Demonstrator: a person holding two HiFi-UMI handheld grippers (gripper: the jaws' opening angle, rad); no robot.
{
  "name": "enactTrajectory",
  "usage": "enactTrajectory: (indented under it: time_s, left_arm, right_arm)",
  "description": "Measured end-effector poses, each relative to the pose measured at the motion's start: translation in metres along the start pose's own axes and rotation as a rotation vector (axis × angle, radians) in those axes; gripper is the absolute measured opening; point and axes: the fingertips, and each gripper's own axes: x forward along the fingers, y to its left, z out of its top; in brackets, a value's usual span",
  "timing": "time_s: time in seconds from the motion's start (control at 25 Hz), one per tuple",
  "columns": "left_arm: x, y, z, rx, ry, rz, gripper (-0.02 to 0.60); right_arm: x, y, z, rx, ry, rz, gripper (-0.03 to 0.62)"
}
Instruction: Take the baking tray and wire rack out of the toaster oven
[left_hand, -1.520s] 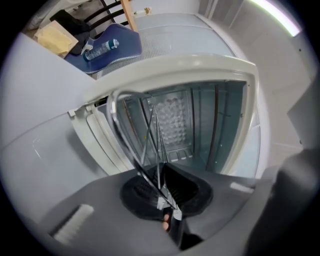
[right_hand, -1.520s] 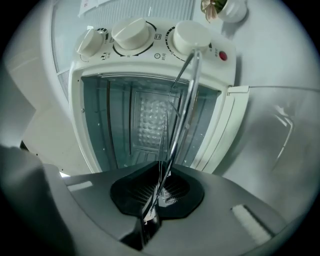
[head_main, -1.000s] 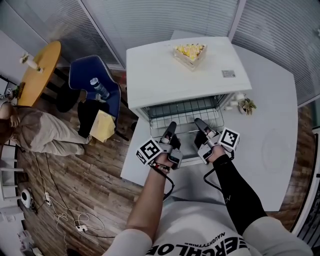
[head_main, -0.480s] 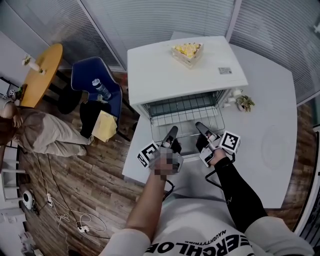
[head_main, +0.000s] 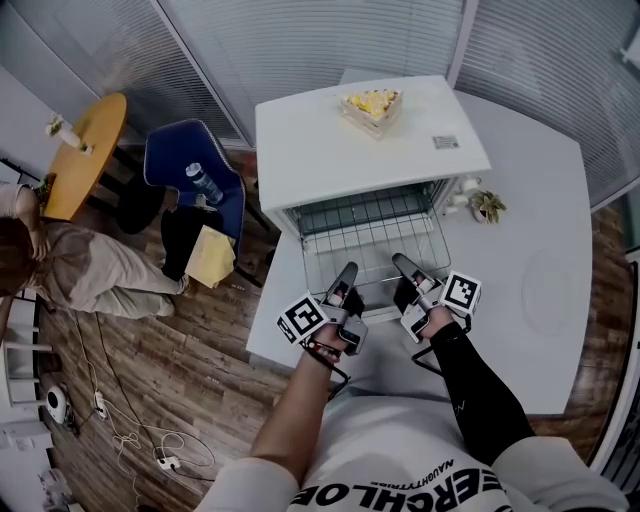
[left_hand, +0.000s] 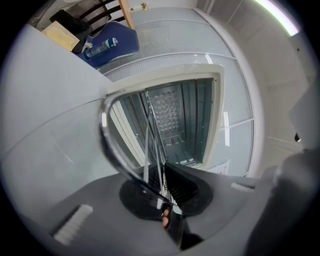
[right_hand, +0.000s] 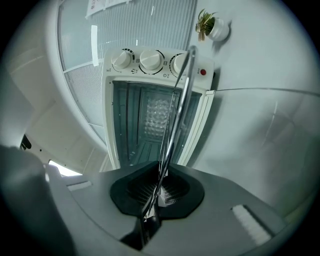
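Left claw (head_main: 347, 270) and right claw (head_main: 399, 261), each pinching the rack's (head_main: 370, 232) front wire, are drawing it farther out of the oven (head_main: 330, 150) than a second ago, so removal is progressing.

The toaster oven (head_main: 320, 150), a white boxy one, is parked at the 12 o'clock end of the table (head_main: 520, 200), its front open and facing 6 o'clock. Three knobs (right_hand: 150, 60) are lined up beside the cavity. The wire rack (head_main: 370, 232), a shiny metal grid, is slid partway out toward 6 o'clock and held pretty much level, back end inside the cavity. Its front edge is pinched at 7 o'clock by the left gripper (head_main: 347, 270) and at 5 o'clock by the right gripper (head_main: 399, 261), both clamped tight on the wire.
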Motion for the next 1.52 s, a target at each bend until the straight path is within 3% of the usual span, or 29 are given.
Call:
enactTrajectory:
  time_s: [0.32,0.64,1.04,1.52]
  left_arm:
    - [-0.011,-0.011,-0.007,0.005,-0.005,-0.032,0.066]
    - [-0.017,-0.011,-0.014,-0.003,-0.017,-0.049,0.066]
    - [-0.028,-0.013,-0.023,-0.007,-0.053,-0.039,0.064]
    - [-0.054,-0.025,-0.062,0.037,-0.065,-0.018,0.063]
  right_arm:
    - [-0.012,0.010,-0.006,-0.066,-0.002,0.028,0.009]
    - [-0.019,0.012,-0.010,-0.059,-0.004,0.073,0.009]
    - [-0.030,0.013,-0.017,-0.053,0.015,0.082,0.008]
    - [-0.075,0.021,-0.034,-0.061,0.067,0.109,0.005]
